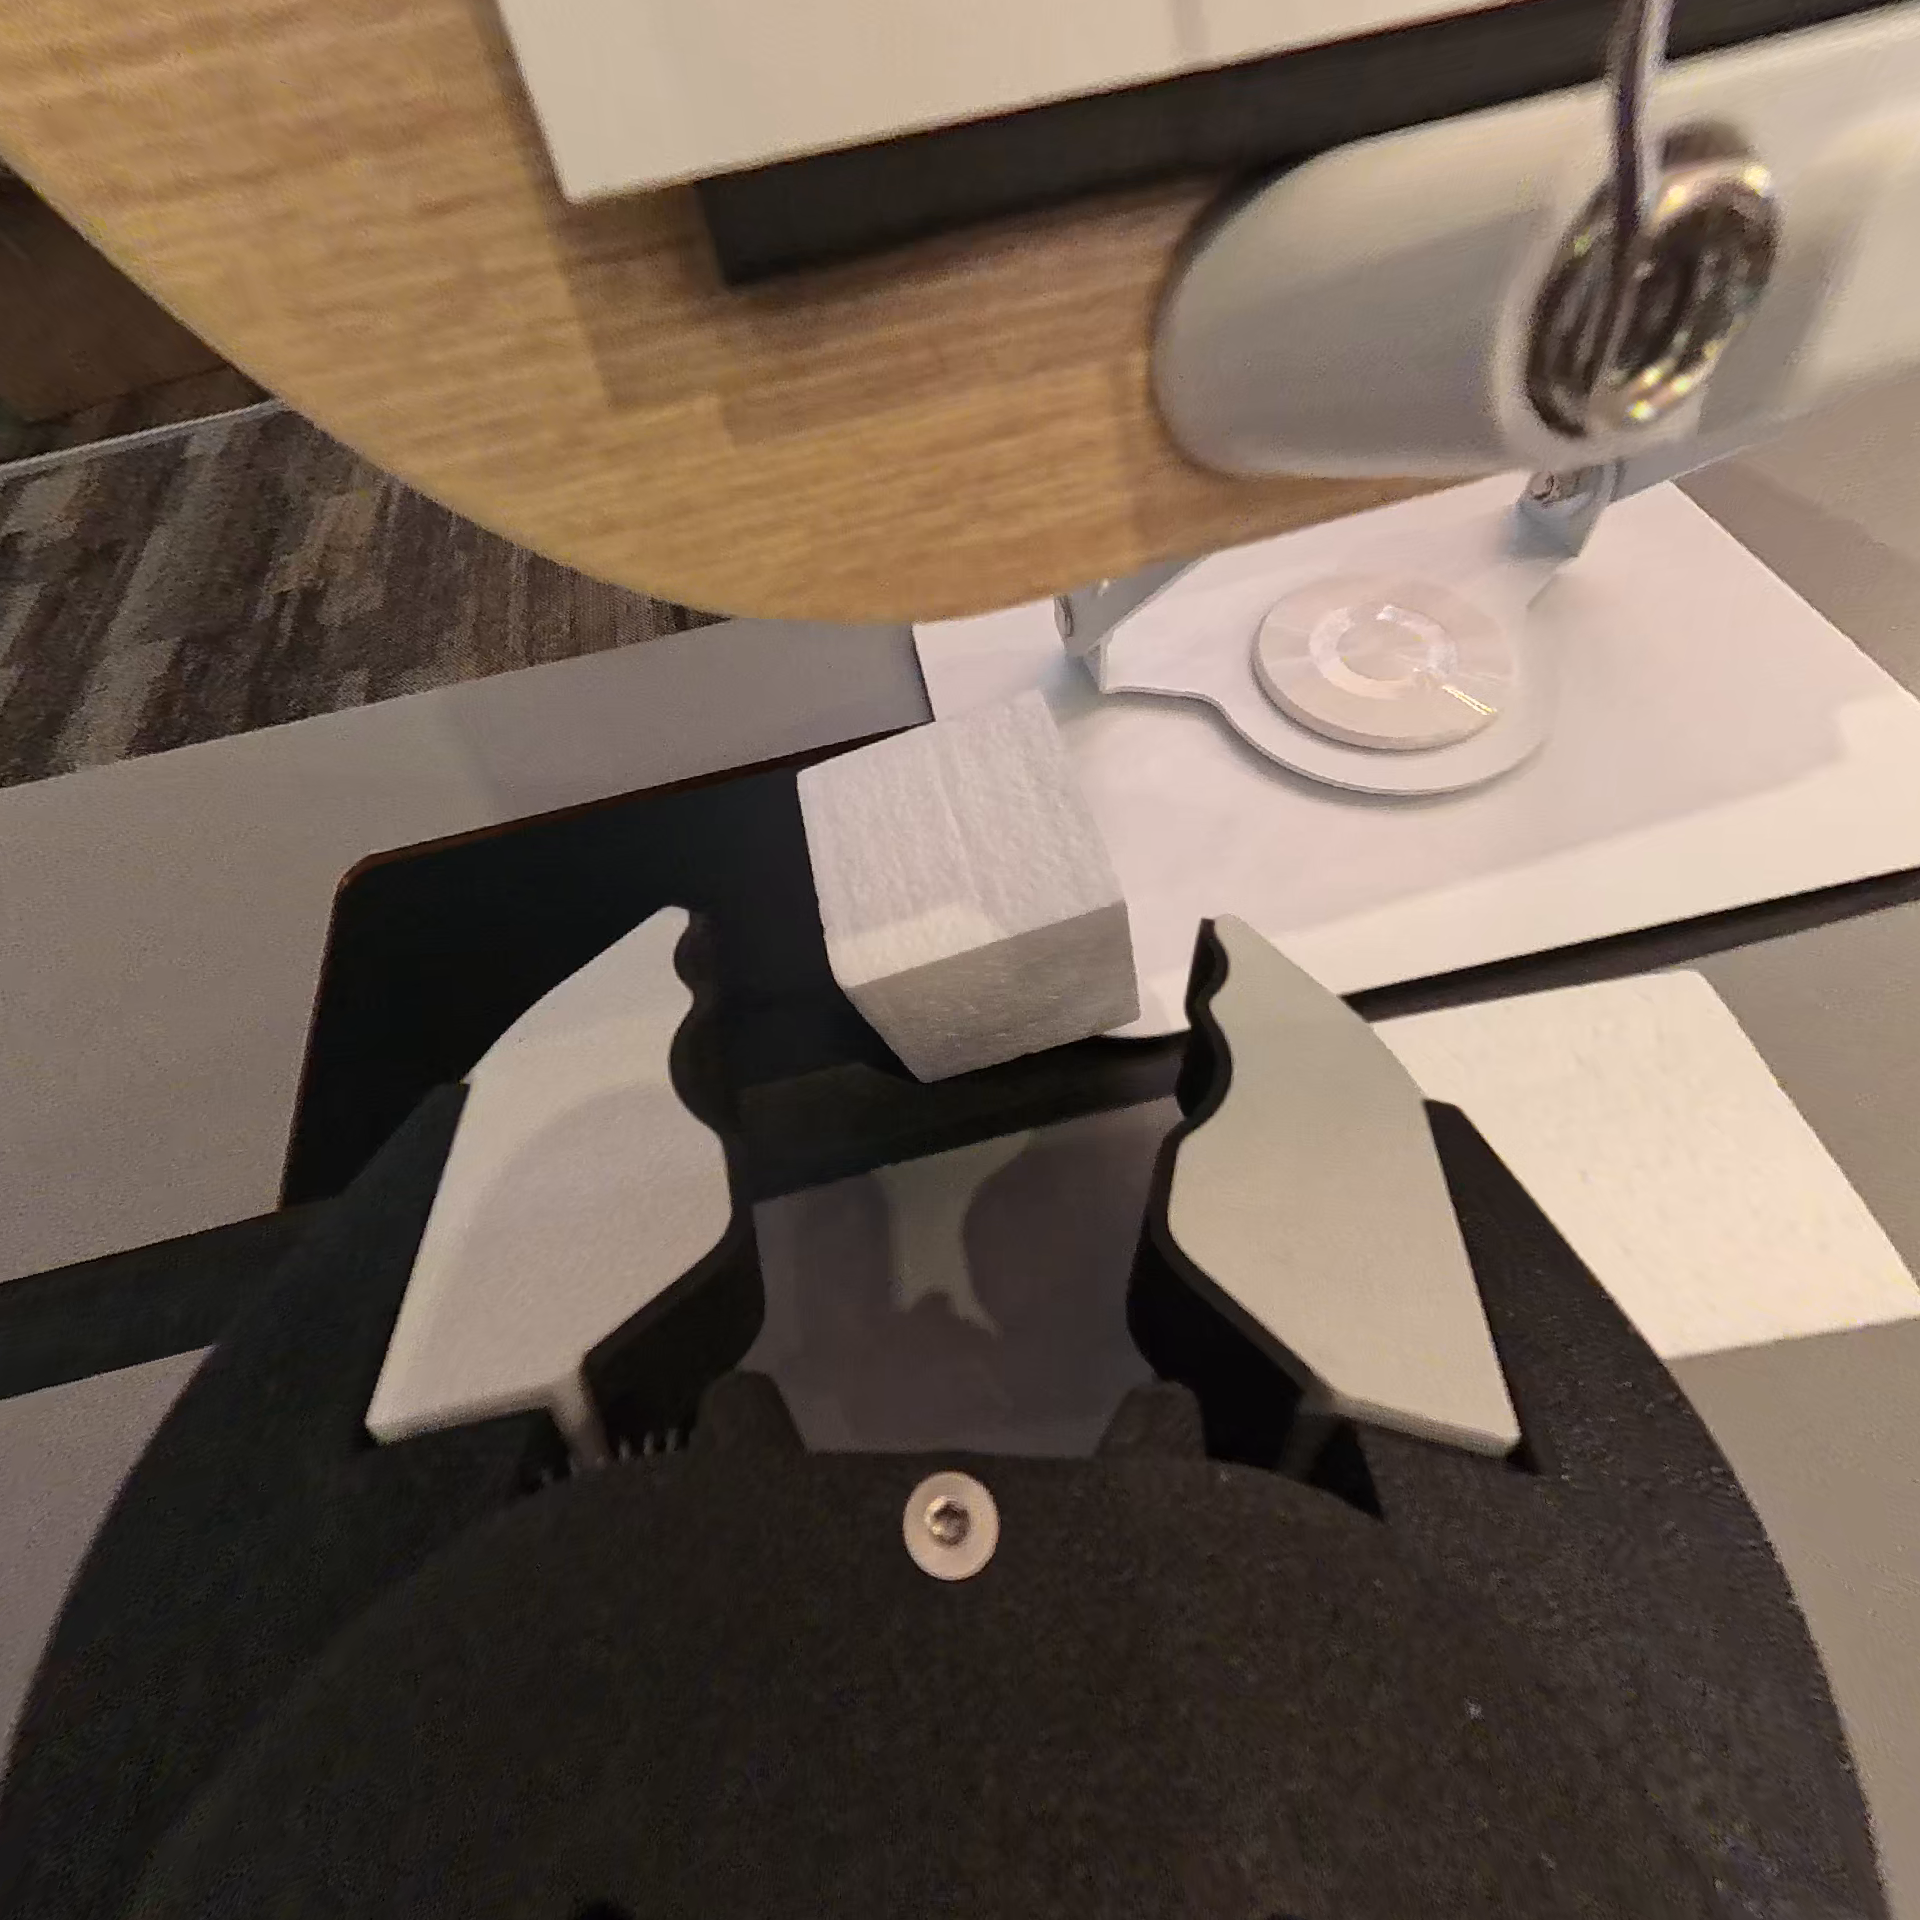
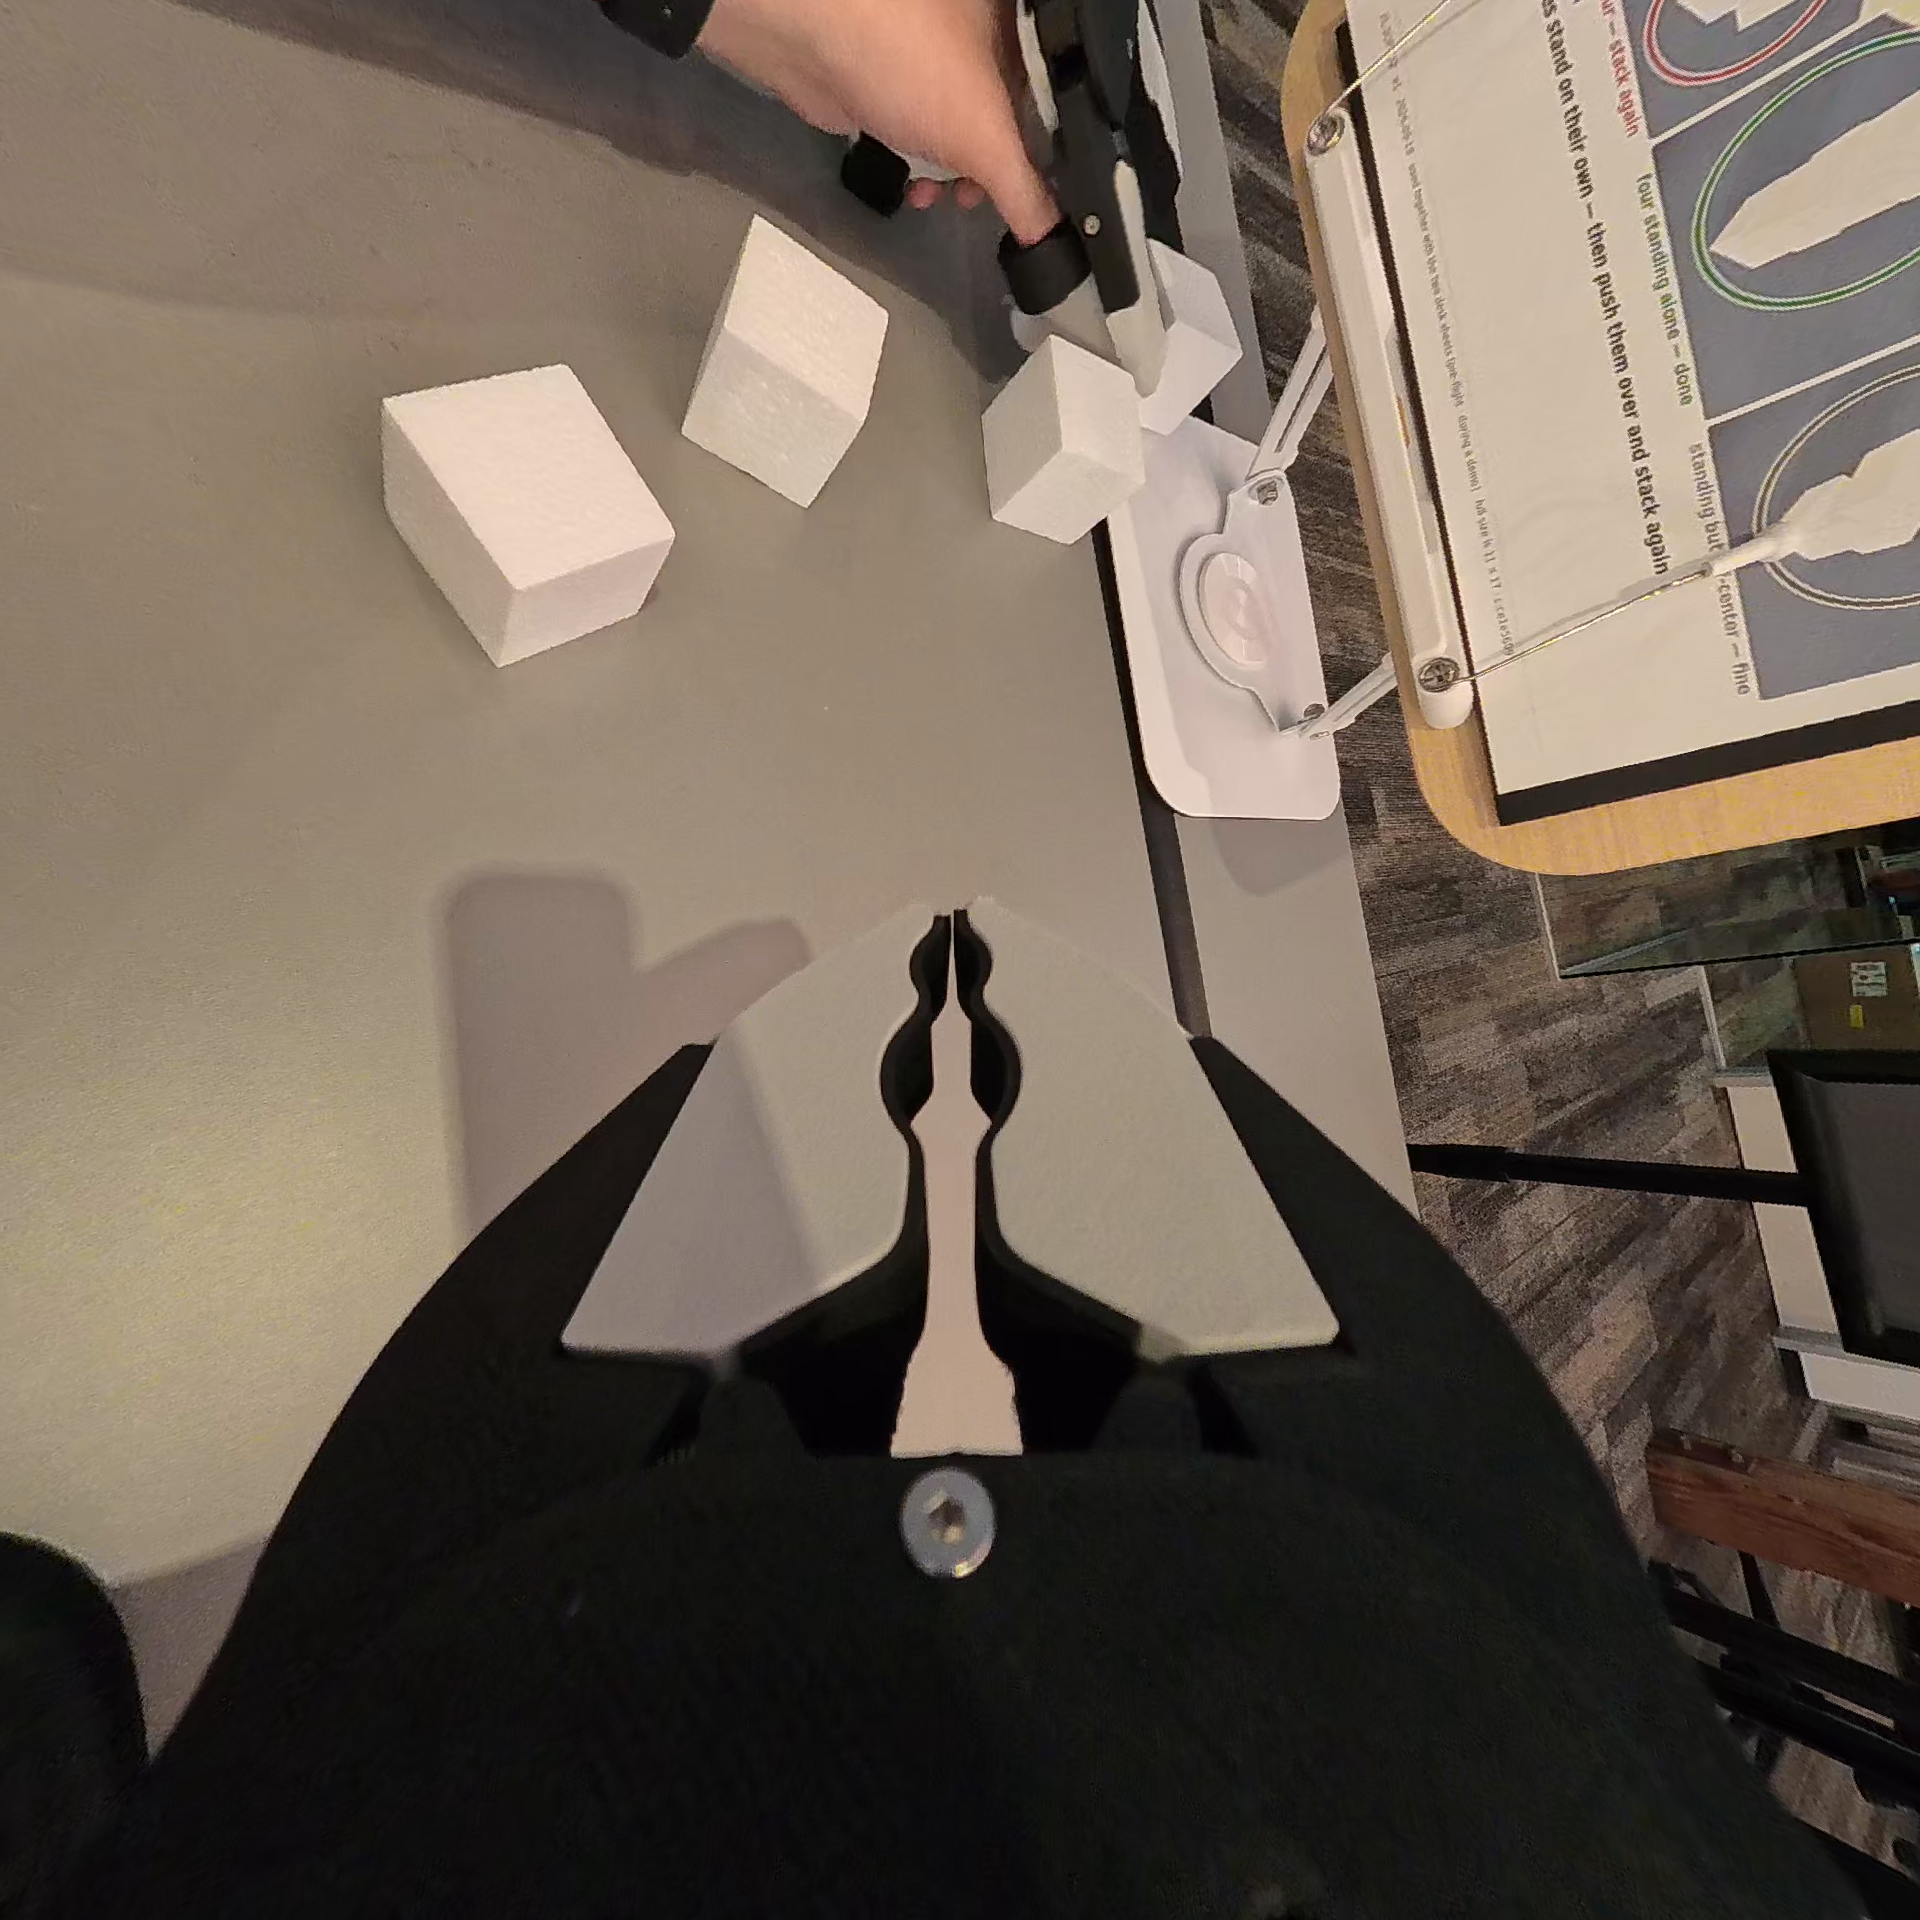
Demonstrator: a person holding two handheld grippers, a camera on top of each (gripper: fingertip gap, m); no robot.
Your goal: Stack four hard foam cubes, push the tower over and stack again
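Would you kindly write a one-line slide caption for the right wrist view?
Right gripper shut over grey table; four foam cubes lie unstacked while the left gripper reaches among the far ones.

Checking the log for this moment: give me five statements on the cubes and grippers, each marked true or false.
1. The right gripper is shut with nothing between its fingers. True.
2. The left gripper is clamped on a cube. False: its jaws stand open, and the nearest foam cube lies just ahead of the fingertips, not gripped.
3. Four cubes stand as a tower. False: the cubes in view lie scattered on the grey table, none stacked.
4. A hand holds the left gripper near the white stand base. True.
5. The big cube touches the tilted cube. False: bare table shows between them.
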